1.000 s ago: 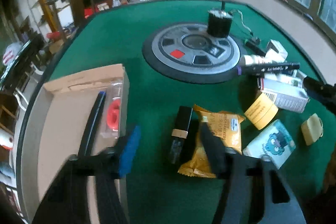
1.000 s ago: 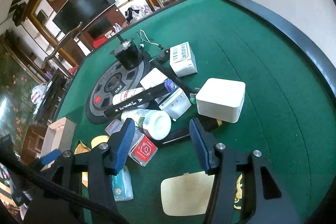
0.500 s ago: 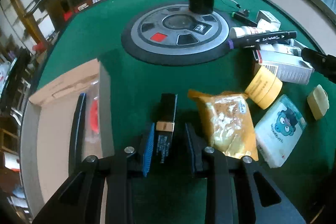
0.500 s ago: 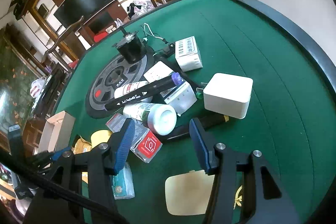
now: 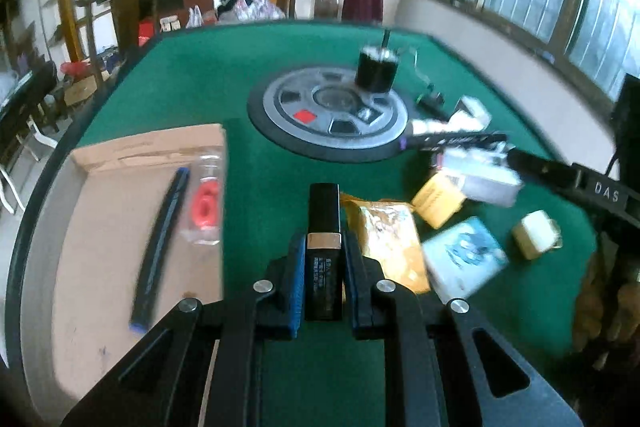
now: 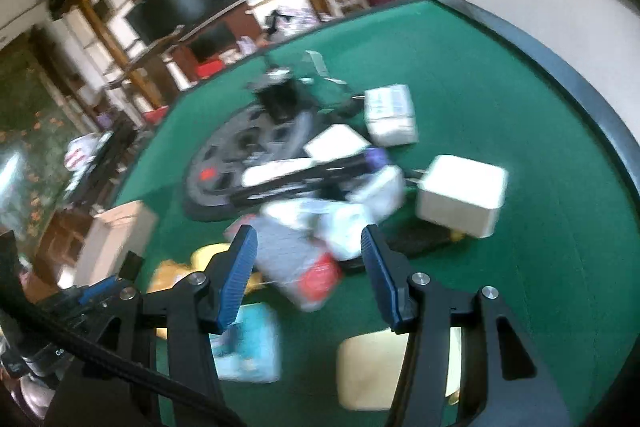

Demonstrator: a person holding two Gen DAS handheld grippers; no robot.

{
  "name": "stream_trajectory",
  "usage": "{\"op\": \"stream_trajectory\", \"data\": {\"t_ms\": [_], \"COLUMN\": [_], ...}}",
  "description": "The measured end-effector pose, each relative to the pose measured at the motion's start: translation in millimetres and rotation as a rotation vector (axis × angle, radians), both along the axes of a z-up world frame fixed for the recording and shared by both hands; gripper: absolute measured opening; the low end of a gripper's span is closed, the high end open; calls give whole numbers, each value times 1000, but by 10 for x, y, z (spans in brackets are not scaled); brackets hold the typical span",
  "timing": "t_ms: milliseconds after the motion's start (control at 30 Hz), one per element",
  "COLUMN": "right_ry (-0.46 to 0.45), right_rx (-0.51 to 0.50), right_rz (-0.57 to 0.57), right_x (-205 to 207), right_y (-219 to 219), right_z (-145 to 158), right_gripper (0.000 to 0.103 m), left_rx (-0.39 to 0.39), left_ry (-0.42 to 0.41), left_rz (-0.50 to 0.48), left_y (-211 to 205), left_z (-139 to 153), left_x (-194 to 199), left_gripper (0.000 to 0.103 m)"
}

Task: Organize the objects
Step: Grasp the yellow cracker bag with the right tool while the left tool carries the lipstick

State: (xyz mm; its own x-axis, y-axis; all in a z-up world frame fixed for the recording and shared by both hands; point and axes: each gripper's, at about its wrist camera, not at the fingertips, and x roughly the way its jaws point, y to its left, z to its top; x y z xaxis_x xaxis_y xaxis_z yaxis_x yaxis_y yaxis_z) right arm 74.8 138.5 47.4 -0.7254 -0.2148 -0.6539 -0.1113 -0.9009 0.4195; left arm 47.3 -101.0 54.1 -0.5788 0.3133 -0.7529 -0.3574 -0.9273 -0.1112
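My left gripper [image 5: 323,247] is shut on a black box with a gold band [image 5: 324,215] and holds it just above the green table [image 5: 208,75]. A cardboard box [image 5: 104,227] lies to its left; a dark pen [image 5: 160,247] and a red item in clear wrap [image 5: 204,203] lie inside. A yellow snack packet [image 5: 384,231] lies to its right. My right gripper [image 6: 308,251] is open and empty over a blurred pile with a white bottle [image 6: 340,227] and a red-and-white pack [image 6: 316,279].
A round grey and black disc [image 5: 328,115] with a black motor [image 5: 376,69] sits mid-table. A black marker [image 5: 452,139], yellow tape roll [image 5: 436,199], blue tissue pack [image 5: 464,259], small yellow block [image 5: 536,235] and white boxes [image 6: 460,195] lie on the right.
My left gripper moved over the black box, closed on it and lifted it. My right gripper stayed open and shifted toward the pile; its view is now blurred.
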Motion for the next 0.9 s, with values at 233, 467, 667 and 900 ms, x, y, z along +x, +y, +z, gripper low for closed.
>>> {"op": "stream_trajectory", "data": {"t_ms": [233,467,667,900], "right_ry": [-88,-272,-331,-300], "right_rx": [-138,47,267,275], "right_rz": [337,260,135,117], "right_x": [-139,-390,-552,-508], "right_y": [-922,-1420,-1620,-1680], "right_z": [100,-156,-274,-307], "right_gripper": [53,53,52,42], "left_rx": [141,228,293,324], "left_ry": [38,37,15,30], "left_rz": [50,107,150,199], "left_y": [-516,-1005,-1326,-1605], "left_z": [171,78,-35,-74], "left_x": [387,529,554,585], "left_gripper": [14,14,14,14]}}
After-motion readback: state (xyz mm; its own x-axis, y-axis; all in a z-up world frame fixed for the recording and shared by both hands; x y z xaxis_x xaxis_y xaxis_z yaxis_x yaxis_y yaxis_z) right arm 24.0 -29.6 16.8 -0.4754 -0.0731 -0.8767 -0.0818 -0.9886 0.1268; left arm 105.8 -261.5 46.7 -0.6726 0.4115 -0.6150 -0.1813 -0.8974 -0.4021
